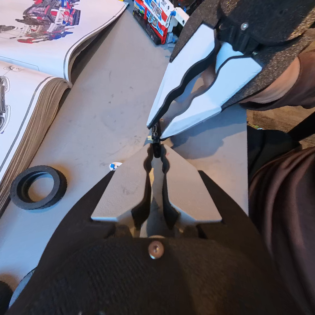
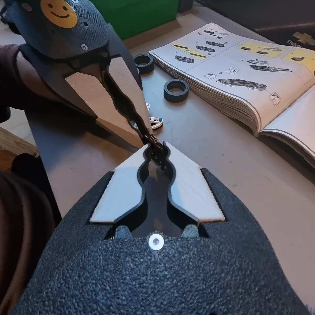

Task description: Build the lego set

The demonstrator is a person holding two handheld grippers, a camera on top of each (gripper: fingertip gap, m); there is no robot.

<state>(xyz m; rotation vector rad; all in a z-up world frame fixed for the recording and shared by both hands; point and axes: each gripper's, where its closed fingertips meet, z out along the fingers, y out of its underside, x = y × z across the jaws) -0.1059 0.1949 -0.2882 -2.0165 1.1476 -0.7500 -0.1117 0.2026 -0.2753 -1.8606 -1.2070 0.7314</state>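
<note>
My left gripper [image 1: 156, 145] is shut on a small black lego connector [image 1: 156, 150] held above the grey table [image 1: 105, 105]. My right gripper [image 1: 156, 132] comes in from the upper right and meets it tip to tip. In the right wrist view my right gripper [image 2: 156, 144] is shut on a thin black lego beam [image 2: 157, 155]. The left gripper [image 2: 147, 135], with a yellow smiley disc on its body, pinches the connector [image 2: 152, 137] against the beam's end. The two black pieces touch; the joint between them is mostly hidden by the fingertips.
An open instruction booklet [image 2: 238, 76] lies on the table and also shows in the left wrist view [image 1: 34, 88]. Two black tyres [image 2: 176, 91] [image 2: 144, 63] and a white curved piece with a blue pin [image 2: 156, 121] lie nearby. A red, white and blue model [image 1: 158, 18] stands behind. The table edge [image 1: 247, 162] is at right. Less than 4 cm separates the two grippers' tips.
</note>
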